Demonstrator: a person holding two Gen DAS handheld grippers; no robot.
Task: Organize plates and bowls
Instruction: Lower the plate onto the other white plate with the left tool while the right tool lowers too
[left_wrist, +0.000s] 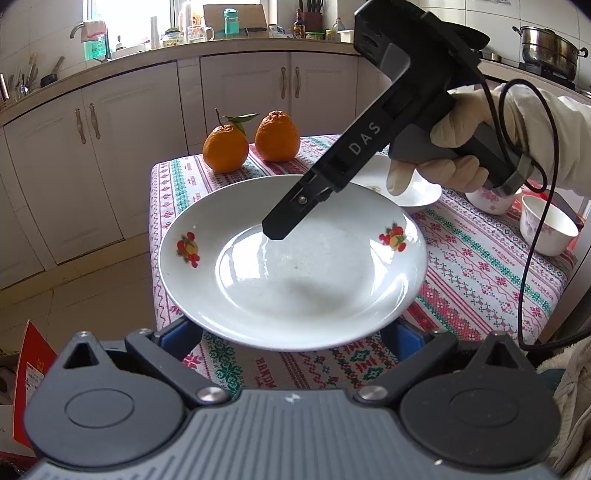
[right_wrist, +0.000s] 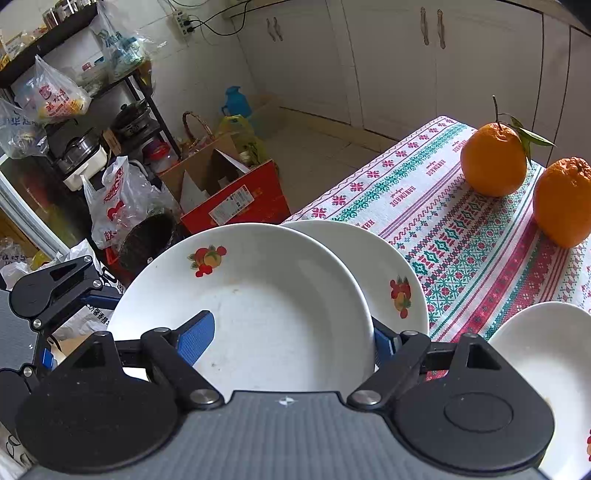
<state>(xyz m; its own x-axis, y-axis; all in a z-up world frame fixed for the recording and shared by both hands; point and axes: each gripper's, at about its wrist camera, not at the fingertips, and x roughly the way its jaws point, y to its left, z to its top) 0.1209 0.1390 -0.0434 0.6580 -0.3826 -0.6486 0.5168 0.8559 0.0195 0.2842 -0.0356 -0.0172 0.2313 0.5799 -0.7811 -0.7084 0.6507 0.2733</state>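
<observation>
A white plate (left_wrist: 314, 288) (right_wrist: 277, 314) with fruit decals hangs over the table's left edge. My right gripper (right_wrist: 288, 339) is shut on it, with one blue pad (right_wrist: 195, 336) inside the dish and the other outside its rim. In the left wrist view the right gripper (left_wrist: 275, 232) slants down from the upper right, its tip in the plate. My left gripper (left_wrist: 293, 332) (right_wrist: 74, 325) has its fingers spread wide under the plate's near rim, their tips hidden. A second decal plate (right_wrist: 388, 266) lies just behind and below the held one.
A third white plate (left_wrist: 417, 188) (right_wrist: 546, 369) lies under the gloved hand (left_wrist: 454, 147). Two flowered bowls (left_wrist: 546, 229) (left_wrist: 491, 201) stand at the right of the patterned tablecloth (left_wrist: 480, 266). Two oranges (left_wrist: 225, 147) (left_wrist: 277, 136) sit at the far edge. A red box (right_wrist: 236, 199) is on the floor.
</observation>
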